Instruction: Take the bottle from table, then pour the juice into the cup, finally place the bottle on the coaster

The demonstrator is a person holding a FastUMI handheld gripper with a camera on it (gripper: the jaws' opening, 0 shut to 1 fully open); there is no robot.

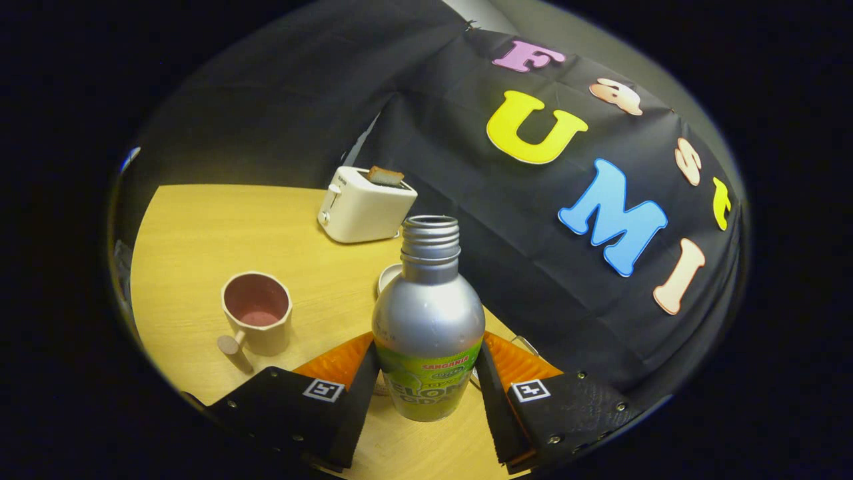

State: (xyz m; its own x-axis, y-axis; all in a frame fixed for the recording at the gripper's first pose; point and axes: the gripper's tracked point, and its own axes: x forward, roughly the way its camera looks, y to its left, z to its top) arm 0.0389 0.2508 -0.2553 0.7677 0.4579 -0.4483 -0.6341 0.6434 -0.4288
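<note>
Centrally, the gripper (426,387) is grasping the uncapped silver bottle (428,320), both fingers (356,393) pressing on its green label while it is standing upright above the wooden table (200,227). Beside the bottle, a pink-lined cup (256,313) is sitting on the table's middle, and a pale coaster (388,277) is peeking from behind the bottle. Beyond them, a white toaster (363,207) holding a slice is resting near the table's far edge.

Gripper (426,393): two wide, flat finger housings w/ matte finish, each carrying a small square fiducial tag, white border, near its inner top corner. Small round screws dotted the housings. Inner finger faces were thin slabs w/ finely serrated edges.
</note>
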